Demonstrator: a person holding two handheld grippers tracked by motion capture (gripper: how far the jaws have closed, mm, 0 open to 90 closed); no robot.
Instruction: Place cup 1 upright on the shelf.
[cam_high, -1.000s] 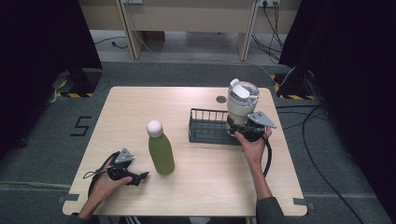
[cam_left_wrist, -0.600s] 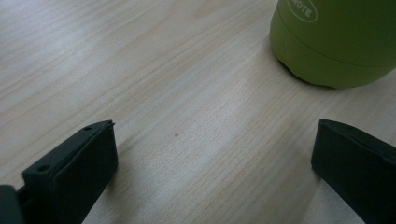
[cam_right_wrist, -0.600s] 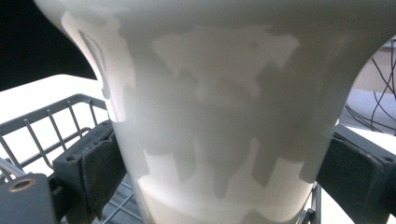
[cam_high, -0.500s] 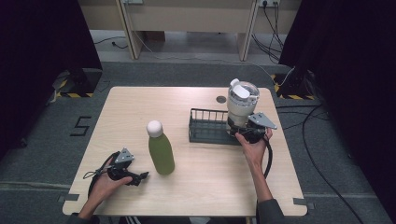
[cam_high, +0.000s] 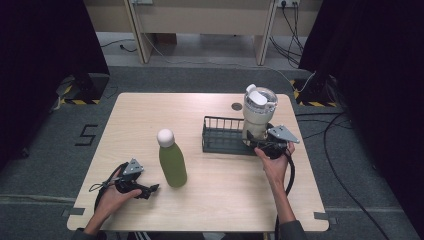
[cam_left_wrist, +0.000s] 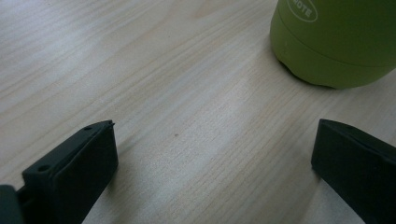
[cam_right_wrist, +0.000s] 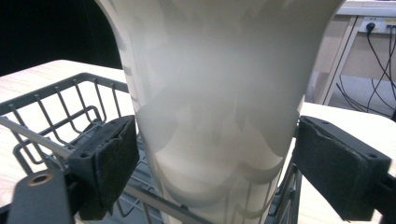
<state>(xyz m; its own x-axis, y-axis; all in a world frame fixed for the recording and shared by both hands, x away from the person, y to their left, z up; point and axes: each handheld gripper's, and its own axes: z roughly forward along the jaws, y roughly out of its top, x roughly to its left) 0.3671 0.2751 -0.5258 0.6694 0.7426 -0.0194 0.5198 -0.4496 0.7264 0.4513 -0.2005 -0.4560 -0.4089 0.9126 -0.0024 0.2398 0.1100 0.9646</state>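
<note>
A white tumbler with a lidded top stands upright in the right end of a black wire rack. My right gripper reaches its base from the near side. In the right gripper view the jaws have just been closing, and both pads now press the tumbler low on its sides, above the rack's wires. My left gripper rests on the table at the front left, pointing toward a green bottle with a white cap. Its jaws stand wide open with bare wood between them, short of the bottle's base.
The wooden table has a small dark round mark behind the rack. Cables trail from both grippers, and more cables lie on the floor at the right. Dark curtains flank the table.
</note>
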